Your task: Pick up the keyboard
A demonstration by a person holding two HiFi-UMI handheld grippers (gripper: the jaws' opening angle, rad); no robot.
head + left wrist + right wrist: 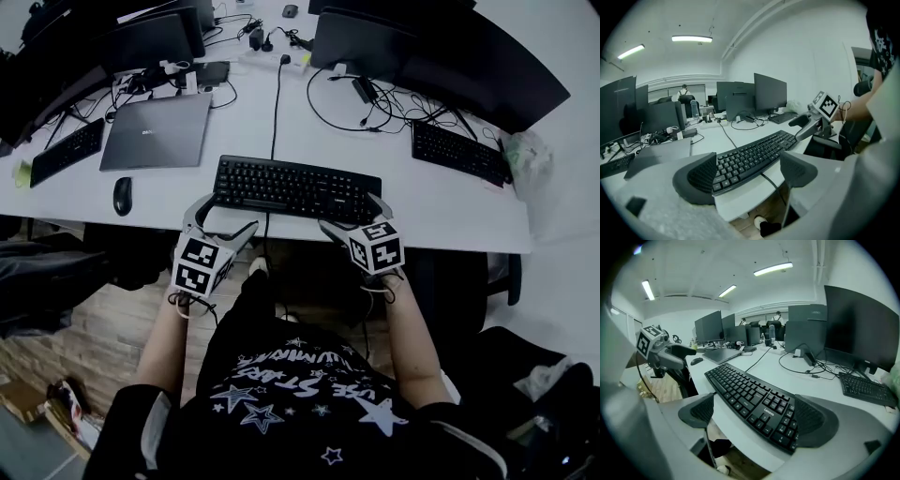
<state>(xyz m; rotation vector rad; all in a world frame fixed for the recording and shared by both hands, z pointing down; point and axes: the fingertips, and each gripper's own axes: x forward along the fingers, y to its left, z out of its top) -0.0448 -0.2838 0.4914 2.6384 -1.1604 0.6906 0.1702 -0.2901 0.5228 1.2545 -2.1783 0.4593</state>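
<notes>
Head view puts the keyboard [296, 188] flat on the white desk [84, 202], lying along the near edge right in front of me, long side across. It is untouched and not yet lifted. I have a gripper at each end of it, which I judge is the sensible way to take something this long and thin: a grip at one end alone would let the other end sag.

My left gripper [228, 214] sits at the keyboard's left end, jaws spread wide. In the left gripper view one pad [701, 173] is just beside the keyboard's left corner and the other hangs in front of the keyboard, past the desk edge. Nothing is pinched. My right gripper [352, 212] mirrors it at the keyboard's right end, jaws equally wide apart, one pad at the right corner and the other in front of the near edge. Neither presses on it as far as I can tell.

A dark cable [266, 228] drops from under the keyboard's near edge, between the two grippers, so I expect some drag on the lift. A mouse [123, 195] lies well left of the keyboard and a closed laptop [157, 131] beyond its left end, both out of my way
</notes>
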